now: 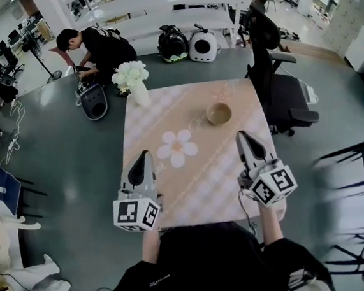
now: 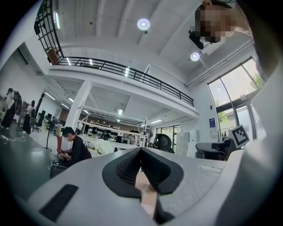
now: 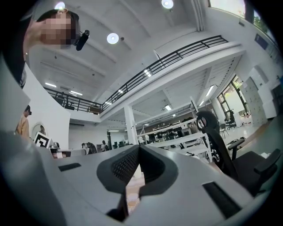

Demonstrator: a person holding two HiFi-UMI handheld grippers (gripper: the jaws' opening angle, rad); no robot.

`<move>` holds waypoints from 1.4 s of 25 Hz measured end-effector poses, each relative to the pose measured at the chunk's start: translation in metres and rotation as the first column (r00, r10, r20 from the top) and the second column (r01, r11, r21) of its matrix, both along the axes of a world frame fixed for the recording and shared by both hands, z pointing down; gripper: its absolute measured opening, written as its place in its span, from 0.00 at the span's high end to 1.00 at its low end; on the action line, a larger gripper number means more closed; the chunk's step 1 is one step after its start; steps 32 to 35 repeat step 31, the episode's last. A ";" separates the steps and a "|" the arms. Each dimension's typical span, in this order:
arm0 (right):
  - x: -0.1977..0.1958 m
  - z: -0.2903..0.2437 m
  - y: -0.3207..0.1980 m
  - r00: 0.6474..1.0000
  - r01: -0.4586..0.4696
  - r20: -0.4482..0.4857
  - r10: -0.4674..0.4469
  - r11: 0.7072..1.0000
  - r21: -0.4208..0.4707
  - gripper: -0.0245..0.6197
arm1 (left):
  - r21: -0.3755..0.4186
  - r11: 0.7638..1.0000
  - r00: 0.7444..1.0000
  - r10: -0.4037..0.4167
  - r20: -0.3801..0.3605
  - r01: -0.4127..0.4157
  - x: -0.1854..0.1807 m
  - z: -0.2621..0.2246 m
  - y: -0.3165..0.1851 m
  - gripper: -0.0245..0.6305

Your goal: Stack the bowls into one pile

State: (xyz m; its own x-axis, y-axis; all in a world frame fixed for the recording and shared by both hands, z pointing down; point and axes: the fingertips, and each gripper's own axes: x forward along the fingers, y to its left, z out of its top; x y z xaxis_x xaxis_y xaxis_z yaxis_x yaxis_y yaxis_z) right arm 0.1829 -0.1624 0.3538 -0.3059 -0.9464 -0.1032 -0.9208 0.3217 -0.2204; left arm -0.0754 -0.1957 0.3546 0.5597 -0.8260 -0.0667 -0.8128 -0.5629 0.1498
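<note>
A single pile of tan bowls (image 1: 218, 113) stands on the checked table (image 1: 193, 192), toward its far right. My left gripper (image 1: 143, 155) hovers over the near left of the table, shut with nothing in it. My right gripper (image 1: 241, 135) hovers over the near right, a short way in front of the bowls, also shut and empty. In both gripper views the jaws meet at the tips, at the left gripper (image 2: 141, 150) and the right gripper (image 3: 139, 147), and both cameras look level across the room, so the bowls are hidden there.
A white vase of flowers (image 1: 133, 80) stands at the table's far left corner. A flower-shaped mat (image 1: 177, 148) lies mid-table. A black office chair (image 1: 276, 81) stands to the right. A crouching person (image 1: 95, 46) and bags sit beyond the table.
</note>
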 end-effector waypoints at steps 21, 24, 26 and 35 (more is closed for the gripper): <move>0.011 0.013 -0.007 0.996 -0.049 -0.074 0.046 0.998 -0.038 0.97 | -0.029 0.999 0.999 -0.023 0.037 0.025 -0.008 0.014 -0.003 0.97; 0.013 0.016 -0.009 0.996 -0.049 -0.082 0.046 0.998 -0.041 0.97 | -0.035 0.999 0.999 -0.019 0.038 0.020 -0.004 0.016 -0.005 0.97; 0.015 0.017 -0.009 0.995 -0.053 -0.082 0.049 0.998 -0.041 0.97 | -0.037 0.999 0.999 -0.019 0.040 0.020 -0.003 0.018 -0.006 0.97; 0.018 0.016 -0.010 0.995 -0.062 -0.081 0.059 0.997 -0.041 0.97 | -0.039 0.999 0.999 -0.024 0.043 0.025 -0.005 0.017 -0.007 0.97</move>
